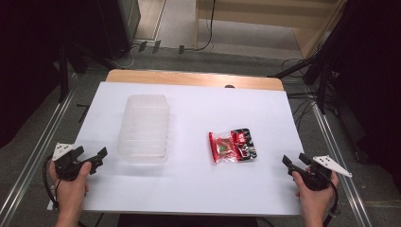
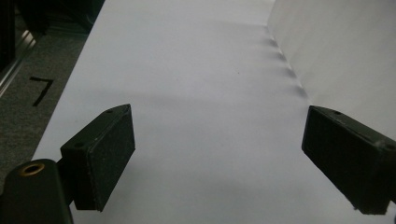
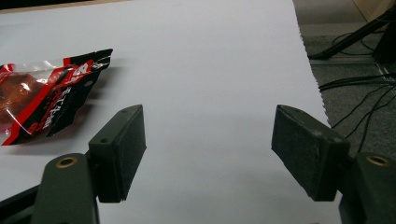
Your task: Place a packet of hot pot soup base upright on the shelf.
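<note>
A clear plastic lidded container (image 1: 143,127) lies on the white sheet left of centre; its side (image 2: 341,51) rises at the right of the left gripper view. A red and black snack packet (image 1: 233,146) lies right of centre, and its end (image 3: 42,95) reaches into the left of the right gripper view. My left gripper (image 1: 91,155) rests near the sheet's front left corner, open and empty, left of the container. My right gripper (image 1: 294,161) sits near the front right edge, open with nothing between its jaws, right of the packet.
The white sheet (image 1: 198,189) covers a wooden table (image 1: 194,78) whose far edge shows. Metal rails run along both sides on the floor. Cables (image 1: 302,101) and dark stands are beyond the right edge.
</note>
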Available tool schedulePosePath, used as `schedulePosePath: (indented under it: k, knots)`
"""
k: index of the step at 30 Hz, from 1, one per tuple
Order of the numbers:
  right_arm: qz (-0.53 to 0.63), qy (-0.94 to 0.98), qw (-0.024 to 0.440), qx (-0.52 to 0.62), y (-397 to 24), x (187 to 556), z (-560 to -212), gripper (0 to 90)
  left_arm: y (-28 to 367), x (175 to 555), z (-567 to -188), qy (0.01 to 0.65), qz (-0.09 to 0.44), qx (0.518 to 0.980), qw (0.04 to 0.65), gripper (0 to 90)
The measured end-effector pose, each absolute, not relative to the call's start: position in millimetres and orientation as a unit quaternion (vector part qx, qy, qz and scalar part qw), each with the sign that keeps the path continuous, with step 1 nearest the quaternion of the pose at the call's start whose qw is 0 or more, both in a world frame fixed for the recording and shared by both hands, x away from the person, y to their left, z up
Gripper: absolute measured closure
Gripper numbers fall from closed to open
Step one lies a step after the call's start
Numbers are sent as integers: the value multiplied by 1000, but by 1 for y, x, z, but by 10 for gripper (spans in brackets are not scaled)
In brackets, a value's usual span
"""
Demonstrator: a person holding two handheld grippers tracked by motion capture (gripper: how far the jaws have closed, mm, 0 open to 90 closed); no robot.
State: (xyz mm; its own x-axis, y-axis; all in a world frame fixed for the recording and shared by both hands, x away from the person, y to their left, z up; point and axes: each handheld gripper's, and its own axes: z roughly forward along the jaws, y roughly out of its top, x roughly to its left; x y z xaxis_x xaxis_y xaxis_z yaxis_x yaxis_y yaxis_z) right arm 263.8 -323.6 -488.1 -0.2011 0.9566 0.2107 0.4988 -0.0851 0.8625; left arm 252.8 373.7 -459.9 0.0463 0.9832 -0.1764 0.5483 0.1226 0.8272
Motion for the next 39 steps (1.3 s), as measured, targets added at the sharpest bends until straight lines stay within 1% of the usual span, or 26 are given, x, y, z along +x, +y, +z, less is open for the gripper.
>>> schedulePosePath:
  k: [1, 2, 5, 7, 11, 17, 18, 19, 20, 21, 23, 24, 26, 27, 28, 29, 30, 31, 32, 33, 34, 35, 36, 37, 38, 39]
  knots:
    - [454, 626, 251, 581, -324, 264, -488, 272, 373, 249, -457, 632, 294, 596, 400, 104]
    - [453, 625, 252, 584, -324, 264, -488, 275, 374, 246, -455, 627, 299, 594, 405, 108]
    - [447, 629, 256, 582, -321, 265, -488, 293, 376, 242, -451, 619, 307, 590, 418, 108]
    - [443, 635, 259, 577, -320, 266, -488, 295, 376, 240, -440, 613, 315, 580, 434, 108]
    - [442, 637, 258, 576, -319, 267, -488, 301, 371, 240, -427, 600, 327, 576, 449, 133]
    - [458, 630, 245, 578, -323, 268, -488, 313, 347, 239, -406, 569, 327, 595, 464, 139]
    - [461, 628, 242, 578, -324, 268, -488, 334, 342, 238, -403, 566, 327, 596, 466, 139]
    - [467, 627, 239, 576, -325, 268, -488, 393, 337, 237, -400, 567, 326, 595, 467, 139]
    - [478, 627, 240, 567, -325, 265, -488, 425, 332, 236, -398, 564, 323, 596, 472, 148]
    - [479, 628, 238, 566, -325, 265, -488, 431, 321, 236, -396, 558, 309, 602, 481, 159]
    - [478, 629, 239, 564, -324, 264, -487, 438, 314, 236, -396, 556, 306, 607, 479, 179]
    - [474, 629, 249, 564, -321, 262, -485, 444, 301, 236, -398, 551, 299, 613, 481, 253]
    - [475, 625, 250, 567, -320, 261, -484, 444, 294, 236, -399, 545, 296, 618, 482, 318]
    - [478, 621, 251, 568, -319, 261, -482, 447, 287, 235, -399, 540, 296, 624, 481, 318]
    - [479, 617, 253, 571, -317, 260, -480, 449, 279, 235, -399, 535, 295, 628, 482, 353]
    - [477, 618, 255, 570, -313, 261, -477, 450, 266, 234, -397, 523, 298, 634, 485, 422]
    - [477, 618, 255, 570, -313, 261, -477, 450, 266, 234, -397, 523, 298, 634, 485, 460]
    - [477, 619, 254, 570, -310, 261, -476, 455, 259, 234, -395, 516, 295, 638, 490, 460]
    - [472, 625, 259, 565, -304, 260, -473, 471, 252, 234, -393, 508, 294, 642, 493, 552]
    - [470, 627, 261, 564, -301, 260, -472, 479, 247, 235, -393, 504, 292, 645, 495, 576]
    - [470, 627, 261, 564, -301, 260, -472, 479, 242, 236, -392, 499, 285, 652, 495, 576]
    - [470, 627, 264, 563, -295, 260, -470, 515, 237, 238, -392, 495, 275, 659, 496, 645]
    - [470, 627, 264, 563, -295, 260, -470, 515, 231, 239, -392, 491, 269, 665, 494, 645]
    - [476, 628, 270, 554, -290, 260, -467, 547, 225, 241, -393, 487, 264, 670, 494, 701]
    - [480, 629, 271, 548, -287, 261, -466, 550, 215, 243, -394, 478, 249, 680, 497, 717]
    - [480, 629, 271, 548, -287, 261, -466, 550, 215, 243, -394, 478, 249, 680, 497, 737]
